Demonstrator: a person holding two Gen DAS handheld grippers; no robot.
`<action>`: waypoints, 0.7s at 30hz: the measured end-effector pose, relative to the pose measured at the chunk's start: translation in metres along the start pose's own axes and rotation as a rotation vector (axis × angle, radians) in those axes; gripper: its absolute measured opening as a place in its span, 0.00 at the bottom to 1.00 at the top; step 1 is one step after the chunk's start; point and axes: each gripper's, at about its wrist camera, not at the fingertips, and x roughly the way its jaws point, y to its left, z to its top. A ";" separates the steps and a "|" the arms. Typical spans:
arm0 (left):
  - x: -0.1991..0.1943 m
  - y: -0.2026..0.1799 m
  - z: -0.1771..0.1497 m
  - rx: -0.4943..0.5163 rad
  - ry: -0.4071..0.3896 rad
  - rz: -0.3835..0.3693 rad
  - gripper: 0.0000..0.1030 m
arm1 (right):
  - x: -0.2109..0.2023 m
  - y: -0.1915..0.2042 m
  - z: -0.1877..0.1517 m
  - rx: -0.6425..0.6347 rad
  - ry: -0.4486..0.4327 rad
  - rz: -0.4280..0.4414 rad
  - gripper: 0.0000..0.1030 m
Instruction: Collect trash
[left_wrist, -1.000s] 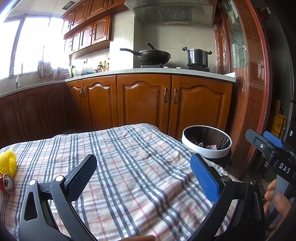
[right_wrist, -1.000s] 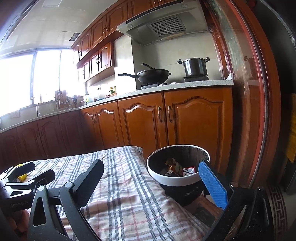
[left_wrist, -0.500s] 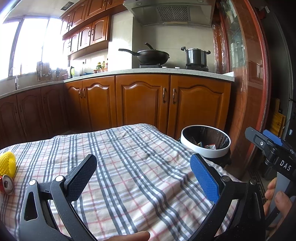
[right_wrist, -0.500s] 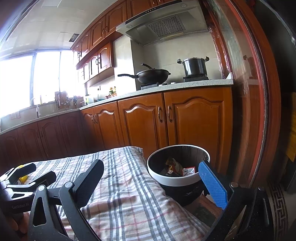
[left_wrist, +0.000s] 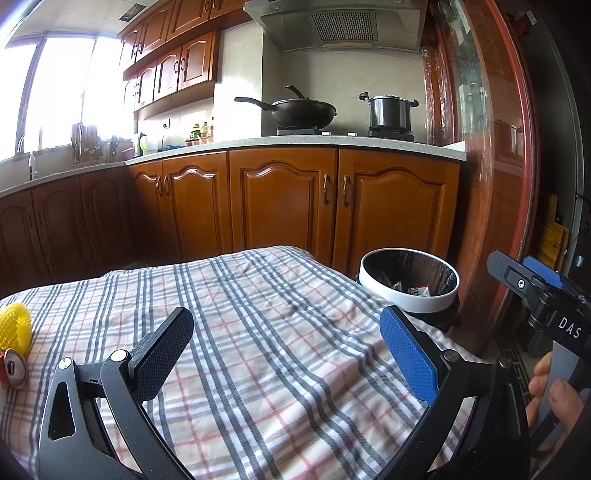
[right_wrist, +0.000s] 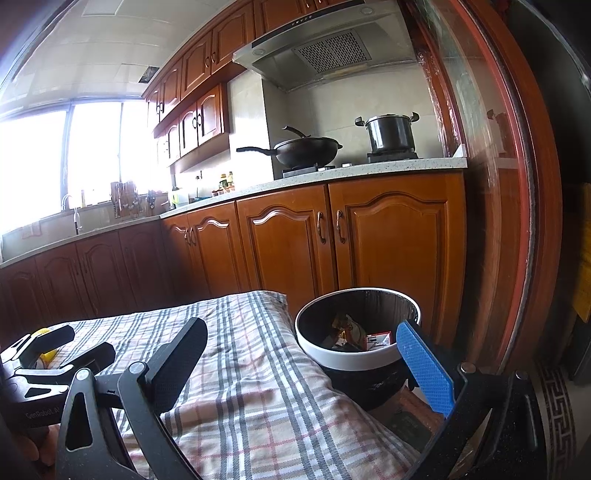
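Observation:
A white-rimmed black trash bin (left_wrist: 410, 293) stands on the floor past the table's right end, with wrappers and a small red-and-white box inside; it also shows in the right wrist view (right_wrist: 347, 356). A red can (left_wrist: 13, 369) and a yellow mesh object (left_wrist: 14, 326) lie at the table's left edge. My left gripper (left_wrist: 286, 350) is open and empty above the checked tablecloth (left_wrist: 258, 332). My right gripper (right_wrist: 303, 365) is open and empty over the table's right end, close to the bin.
Wooden kitchen cabinets (left_wrist: 288, 203) run behind the table, with a wok (left_wrist: 295, 110) and a pot (left_wrist: 389, 110) on the stove. A red door frame (left_wrist: 513, 184) stands right of the bin.
Both grippers have shifted only slightly. Both stay open and empty.

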 end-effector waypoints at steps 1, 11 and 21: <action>0.000 0.000 0.000 -0.001 0.000 0.000 1.00 | 0.000 0.000 0.000 0.000 0.000 0.000 1.00; 0.000 -0.004 0.000 -0.004 -0.001 0.004 1.00 | 0.000 0.000 -0.001 0.002 0.002 0.002 1.00; -0.001 -0.005 0.000 -0.004 0.000 0.004 1.00 | 0.000 0.001 -0.002 0.001 0.003 0.004 1.00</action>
